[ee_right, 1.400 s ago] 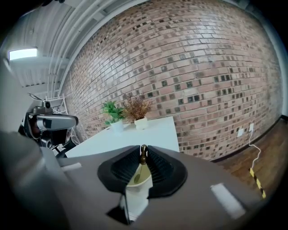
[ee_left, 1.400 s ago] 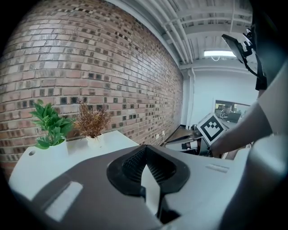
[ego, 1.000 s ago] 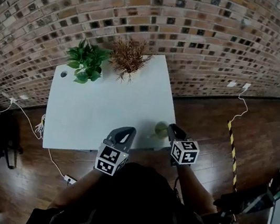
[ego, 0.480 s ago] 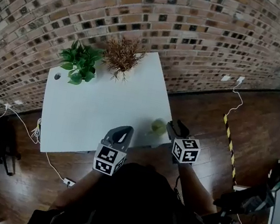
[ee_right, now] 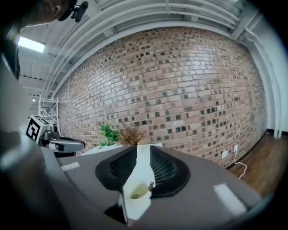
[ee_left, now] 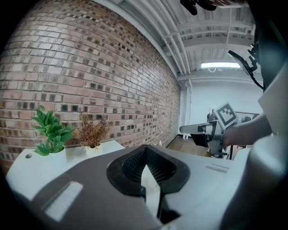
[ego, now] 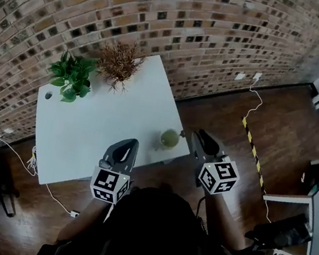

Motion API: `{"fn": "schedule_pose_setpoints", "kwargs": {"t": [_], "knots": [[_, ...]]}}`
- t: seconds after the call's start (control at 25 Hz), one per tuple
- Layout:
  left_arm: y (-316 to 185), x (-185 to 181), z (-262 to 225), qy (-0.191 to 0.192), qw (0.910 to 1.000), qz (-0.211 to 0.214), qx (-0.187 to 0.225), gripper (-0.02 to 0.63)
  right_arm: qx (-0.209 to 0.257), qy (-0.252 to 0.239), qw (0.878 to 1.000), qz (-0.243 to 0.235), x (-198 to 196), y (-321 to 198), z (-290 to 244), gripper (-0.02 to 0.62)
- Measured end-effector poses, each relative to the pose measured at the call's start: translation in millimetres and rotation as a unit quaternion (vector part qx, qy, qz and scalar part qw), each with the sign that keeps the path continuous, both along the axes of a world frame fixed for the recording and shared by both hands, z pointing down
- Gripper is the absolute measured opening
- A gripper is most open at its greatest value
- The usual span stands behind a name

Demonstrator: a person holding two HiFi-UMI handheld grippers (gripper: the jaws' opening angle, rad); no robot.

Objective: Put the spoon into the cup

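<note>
In the head view the right gripper [ego: 201, 138] is rising away from the cup [ego: 169, 138]. In the left gripper view the left gripper [ee_left: 145, 152] is keeping its jaws pressed together, empty. In the right gripper view the spoon [ee_right: 150, 185], pinched before, is now sitting in the cup as the task wants, and the empty jaws, apart, have just been closing partly.

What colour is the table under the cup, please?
The table is white, clearest in the head view.
</note>
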State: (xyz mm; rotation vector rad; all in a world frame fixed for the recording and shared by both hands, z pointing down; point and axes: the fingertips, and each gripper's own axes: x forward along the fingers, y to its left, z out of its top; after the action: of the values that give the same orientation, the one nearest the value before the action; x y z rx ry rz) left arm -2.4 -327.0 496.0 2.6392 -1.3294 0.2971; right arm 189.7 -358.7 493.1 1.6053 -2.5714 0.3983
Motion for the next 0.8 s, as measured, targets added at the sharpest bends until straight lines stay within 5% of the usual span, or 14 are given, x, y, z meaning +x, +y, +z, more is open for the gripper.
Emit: {"fn": "schedule_pose_setpoints", "kwargs": {"t": [0.24,0.56,0.8], "knots": [[6,8,-39,-0.001,0.9986,0.024,0.047,-0.006,0.044,0.000,0.999,-0.005,7,25,-62,0.012],[5,24,-72,-0.025,0.9970,0.026,0.069,-0.006,0.052,-0.009,0.999,0.002,20,48,-100,0.008],[10,33,-96,0.007,0.9964,0.038,0.075,-0.006,0.059,-0.001,0.998,0.007,27,55,-112,0.006]]}}
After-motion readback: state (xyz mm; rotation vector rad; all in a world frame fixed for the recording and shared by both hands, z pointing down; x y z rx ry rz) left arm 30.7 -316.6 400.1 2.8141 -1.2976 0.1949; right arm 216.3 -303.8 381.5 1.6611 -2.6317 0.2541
